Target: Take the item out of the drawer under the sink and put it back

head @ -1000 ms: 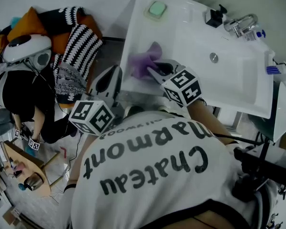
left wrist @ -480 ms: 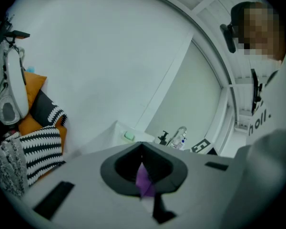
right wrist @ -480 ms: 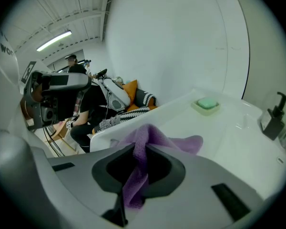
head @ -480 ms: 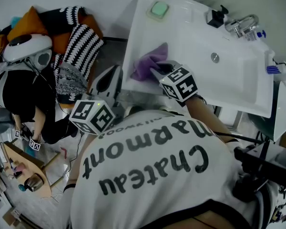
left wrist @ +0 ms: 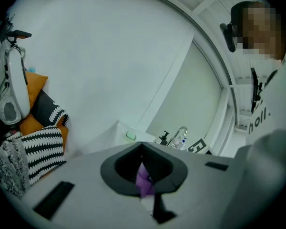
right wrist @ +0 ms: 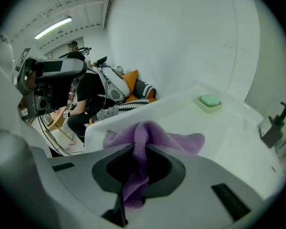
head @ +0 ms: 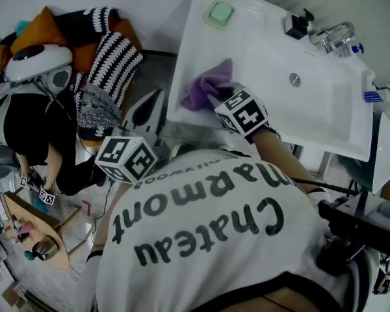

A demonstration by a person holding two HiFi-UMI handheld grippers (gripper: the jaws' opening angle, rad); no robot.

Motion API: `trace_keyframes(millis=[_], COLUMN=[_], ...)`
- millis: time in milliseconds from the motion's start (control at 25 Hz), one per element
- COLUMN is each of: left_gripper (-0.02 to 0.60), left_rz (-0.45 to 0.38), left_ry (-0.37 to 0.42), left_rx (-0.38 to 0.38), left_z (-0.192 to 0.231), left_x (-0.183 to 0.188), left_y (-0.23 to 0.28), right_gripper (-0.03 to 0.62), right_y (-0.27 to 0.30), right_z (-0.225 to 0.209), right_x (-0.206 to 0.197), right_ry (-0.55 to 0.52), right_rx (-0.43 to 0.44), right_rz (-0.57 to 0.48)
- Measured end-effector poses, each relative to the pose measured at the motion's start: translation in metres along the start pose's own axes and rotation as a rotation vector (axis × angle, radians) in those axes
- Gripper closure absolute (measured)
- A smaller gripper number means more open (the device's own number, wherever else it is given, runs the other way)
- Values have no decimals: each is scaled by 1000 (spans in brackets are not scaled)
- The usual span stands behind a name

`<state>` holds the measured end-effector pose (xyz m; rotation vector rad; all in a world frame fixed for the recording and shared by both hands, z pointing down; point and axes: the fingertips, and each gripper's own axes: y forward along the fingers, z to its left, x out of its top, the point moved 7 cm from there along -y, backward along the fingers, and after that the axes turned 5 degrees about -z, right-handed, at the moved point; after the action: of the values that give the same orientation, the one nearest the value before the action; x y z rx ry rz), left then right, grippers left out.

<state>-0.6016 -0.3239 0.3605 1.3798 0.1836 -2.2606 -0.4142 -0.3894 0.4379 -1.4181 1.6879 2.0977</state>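
Clamps a purple cloth (head: 201, 88) in the right gripper (head: 216, 98): pads pressed tight on a bunched fold, loose ends fanning out past the jaws. Holds it over the flat left part of the white sink (head: 195, 41), near the front edge and just left of the basin (head: 331, 99). Cannot tell whether the lowest folds touch the surface. Out of the drawer, up at sink-top level.

Aims the left gripper (head: 157, 97) toward the sink's left side from below the rim, apart from the cloth. Jaws drawn together to a thin slit, with nothing pinched. Through that slit, in the left gripper view, only a sliver of purple and white beyond.

In the basin, a round metal drain (head: 295, 79) at the bottom. At the back left corner, a shallow soap dish (right wrist: 215, 109) with a pale green bar of soap (right wrist: 210, 99) lying in it. Along the back rim, a black pump dispenser (head: 295, 25) just beside a chrome faucet (head: 333, 34). On the floor left of the sink, a heap of black-and-white striped knitwear (head: 110, 57) against an orange cushion (head: 42, 31).
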Motion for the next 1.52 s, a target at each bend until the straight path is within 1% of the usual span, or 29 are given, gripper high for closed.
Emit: trace_keyframes(millis=[200, 520, 760, 1040, 1320, 1520], left_gripper=[572, 572, 572, 572, 572, 572], left_rz=[2, 11, 17, 39, 80, 102], left_ry=[-2, 1, 4, 0, -21, -24], left_rx=[3, 2, -7, -29, -51, -60], left_z=[5, 12, 19, 32, 37, 35], left_x=[1, 2, 4, 1, -14, -18], left_y=[-2, -5, -10, -14, -10, -3], right_gripper=[542, 542, 542, 541, 539, 528], right_y=[6, 13, 15, 20, 20, 20], right_z=[2, 6, 3, 7, 6, 6], right_x=[0, 0, 2, 4, 2, 0], right_ry=[-7, -6, 81, 114, 185, 200], right_rx=[5, 6, 40, 6, 11, 14], right_rz=[29, 40, 64, 82, 67, 41])
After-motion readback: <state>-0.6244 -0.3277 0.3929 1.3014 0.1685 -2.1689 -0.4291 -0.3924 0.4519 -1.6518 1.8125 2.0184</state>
